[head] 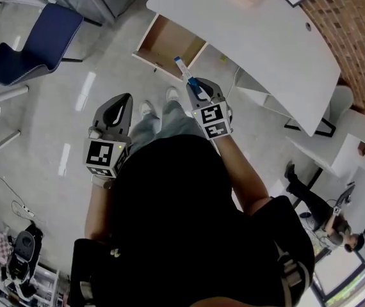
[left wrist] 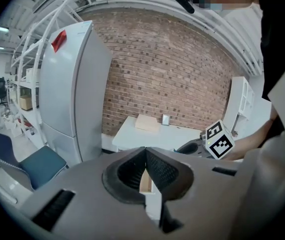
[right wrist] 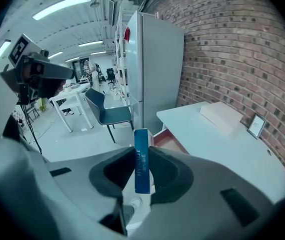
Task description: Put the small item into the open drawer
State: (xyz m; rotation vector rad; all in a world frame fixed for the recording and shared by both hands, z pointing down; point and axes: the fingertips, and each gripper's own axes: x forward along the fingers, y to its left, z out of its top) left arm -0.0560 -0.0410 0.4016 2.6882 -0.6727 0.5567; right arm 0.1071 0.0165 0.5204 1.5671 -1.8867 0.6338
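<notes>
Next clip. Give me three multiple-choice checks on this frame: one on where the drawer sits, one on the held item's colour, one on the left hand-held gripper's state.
1. The open drawer is: A pulled out under the white desk; B lying on top of it; C nowhere in view.
2. The small item in the right hand-held gripper is mainly: A red; B blue; C green.
3. The left hand-held gripper has its jaws: A wide apart; B clamped on the item; C together, empty.

Answers:
1. A: the head view shows it drawn out beneath the desktop.
2. B: its blue face stands between the jaws.
3. C: its own view shows the tips meeting on nothing.
</notes>
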